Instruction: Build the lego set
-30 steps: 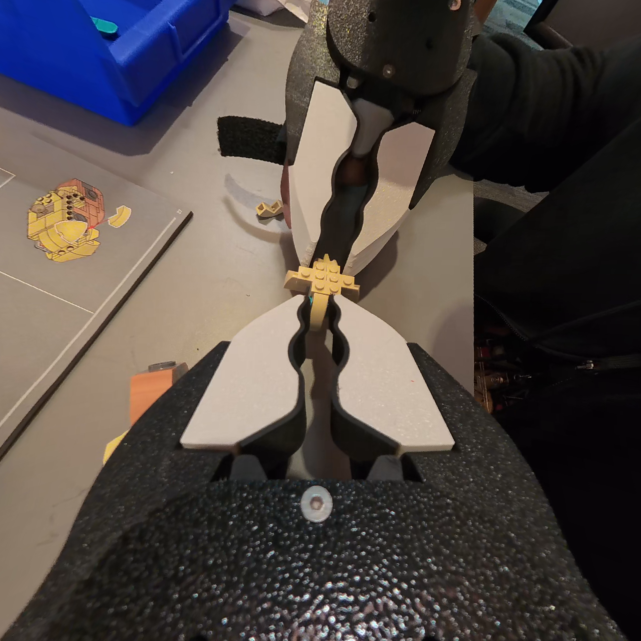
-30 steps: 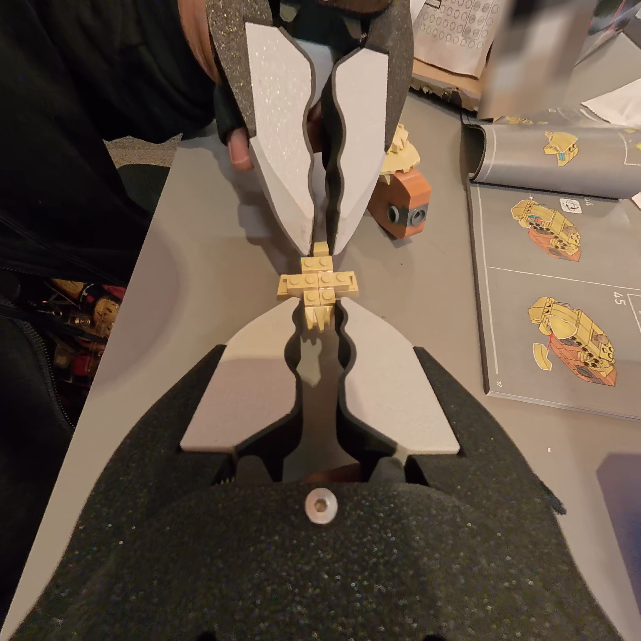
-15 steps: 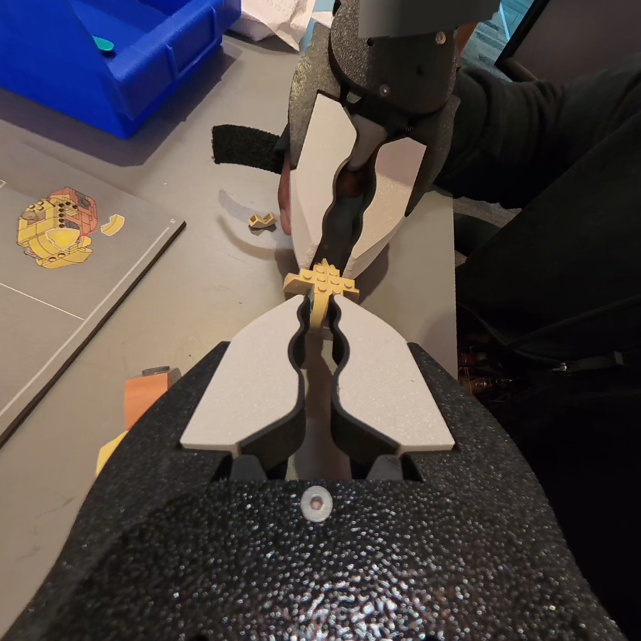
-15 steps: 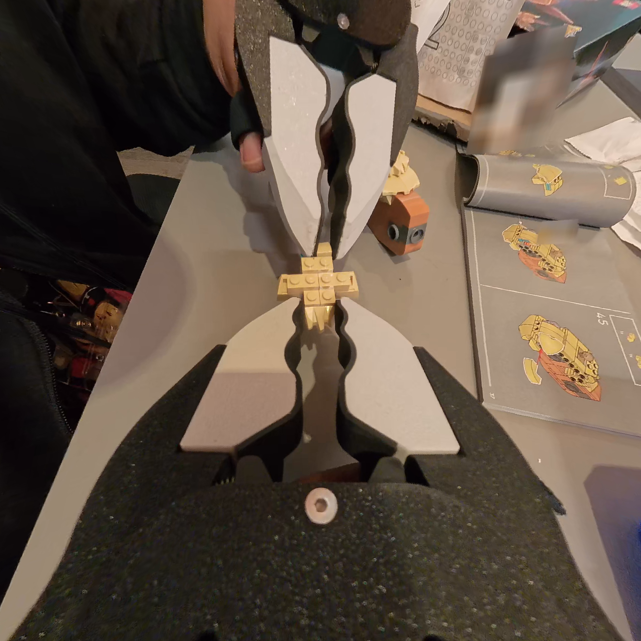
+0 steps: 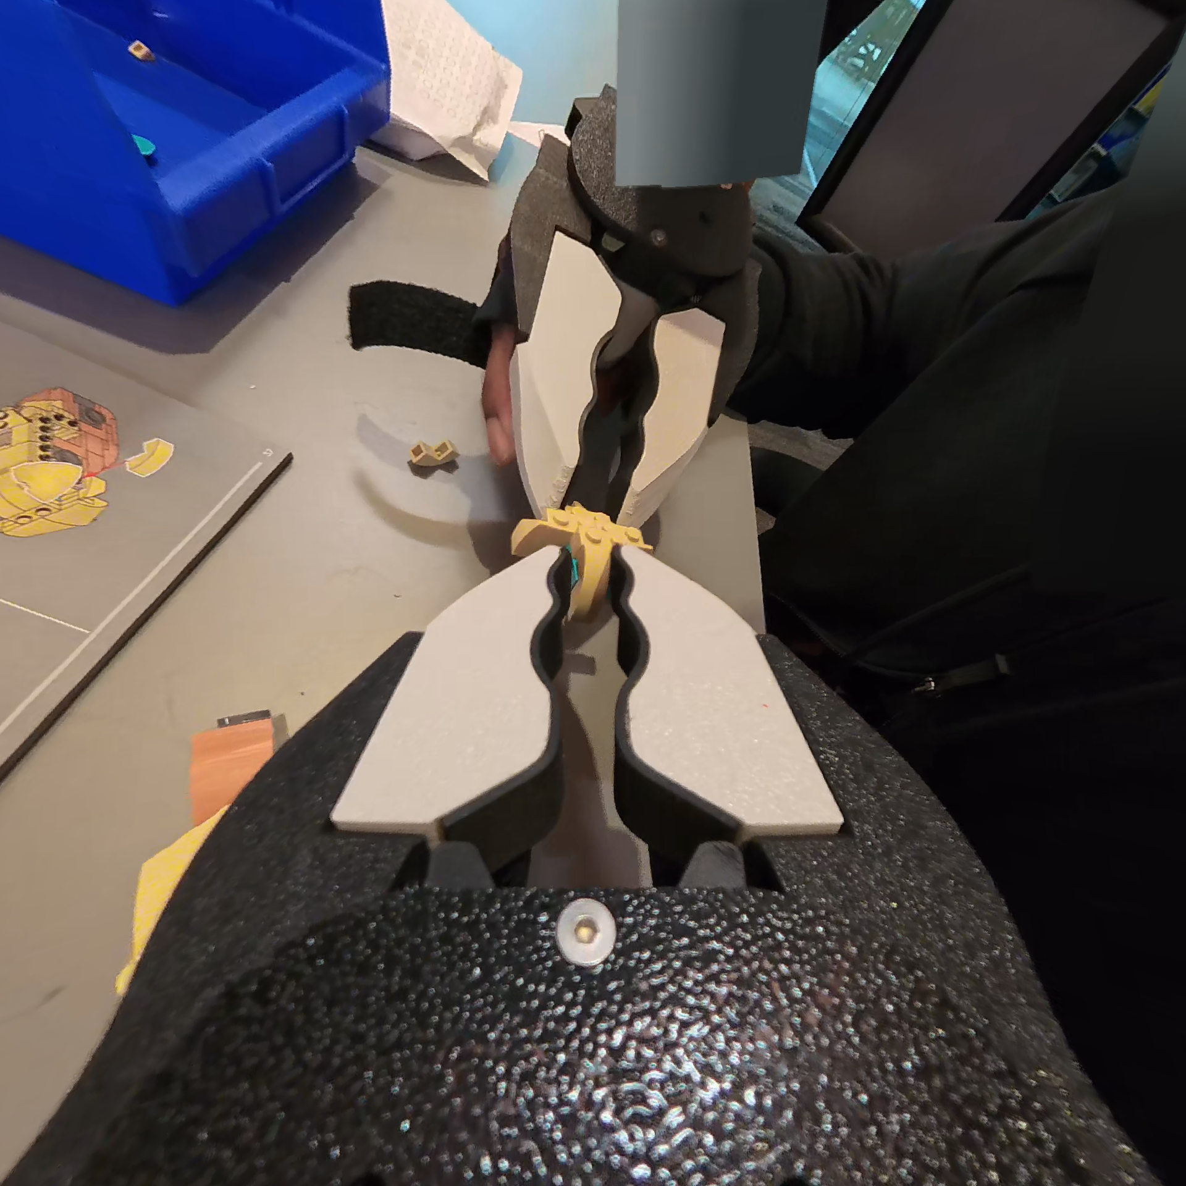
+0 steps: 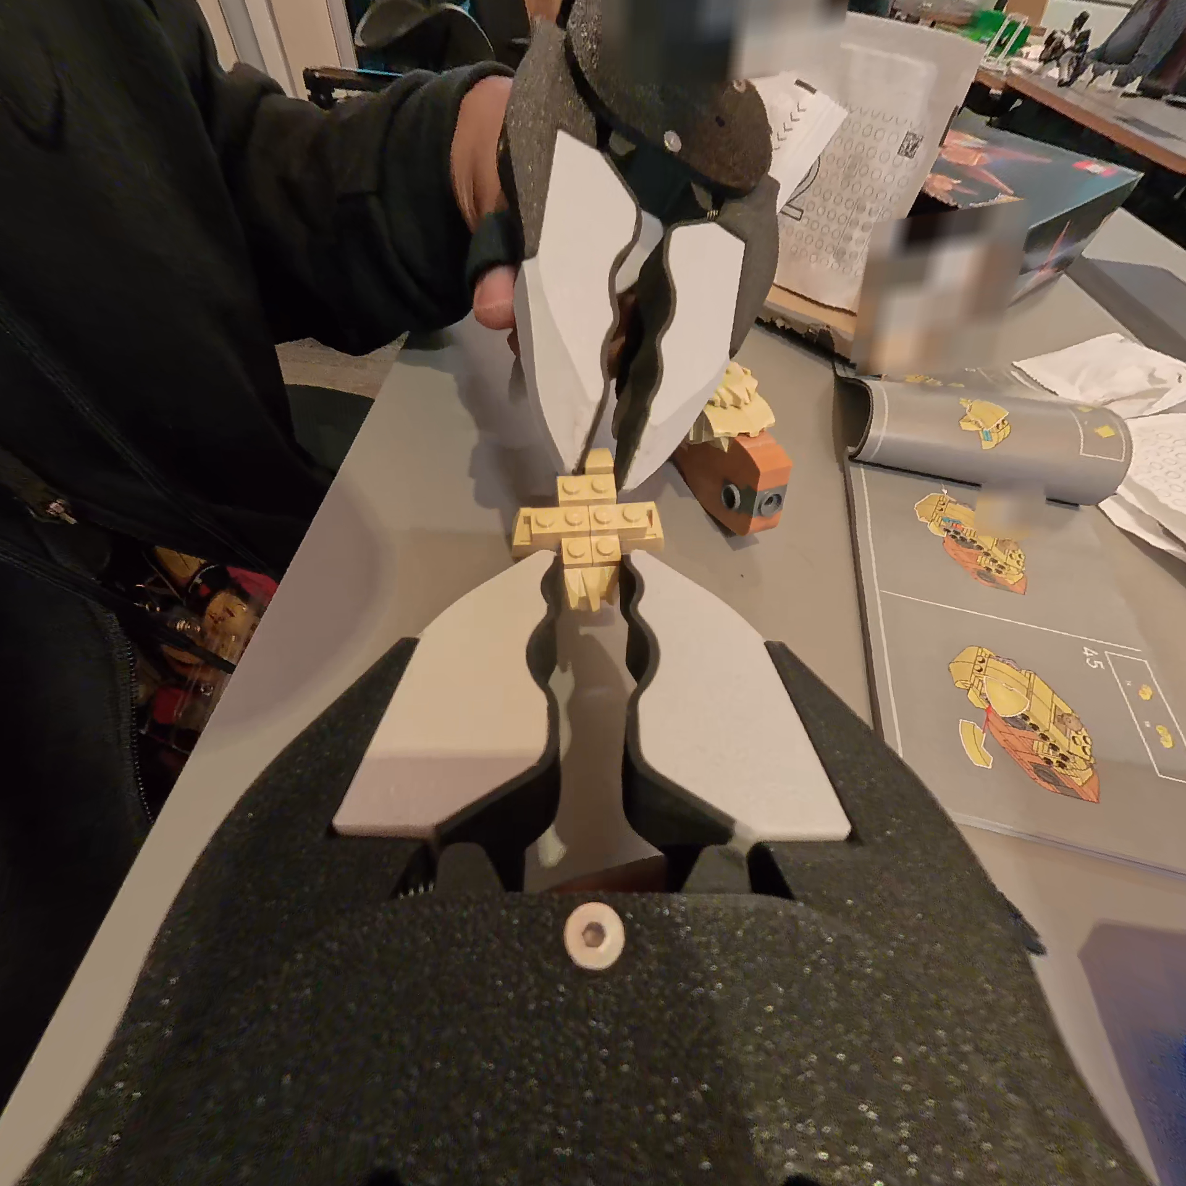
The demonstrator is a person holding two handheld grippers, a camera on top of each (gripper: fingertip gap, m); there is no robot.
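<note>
Setting: a grey table (image 5: 269, 577) is seen in a cluttered workroom, with an open instruction booklet (image 5: 96, 552) laid on it.

Left wrist view: the left tongs (image 5: 587, 571) are narrowed onto the curved tan end of a cross-shaped tan brick assembly (image 5: 581, 532), held above the table. The right tongs (image 5: 593, 497) are met at its far end. A blue bin (image 5: 160, 147), a loose tan brick (image 5: 433, 452) and a black strap (image 5: 411, 321) are shown only here.

Right wrist view: the right tongs (image 6: 590, 571) are closed on the ridged tan end of the assembly (image 6: 587, 520); the left tongs (image 6: 600, 459) pinch the opposite tip. A brown and tan brick model (image 6: 744, 468), a rolled booklet page (image 6: 988, 436) and a dark box (image 6: 1027, 186) are shown only here.

Handling: the assembly is judged light, stiff and smooth, but liable to snap apart at its joints. Hold is best taken at the two narrow ends, not the cross arms.
</note>
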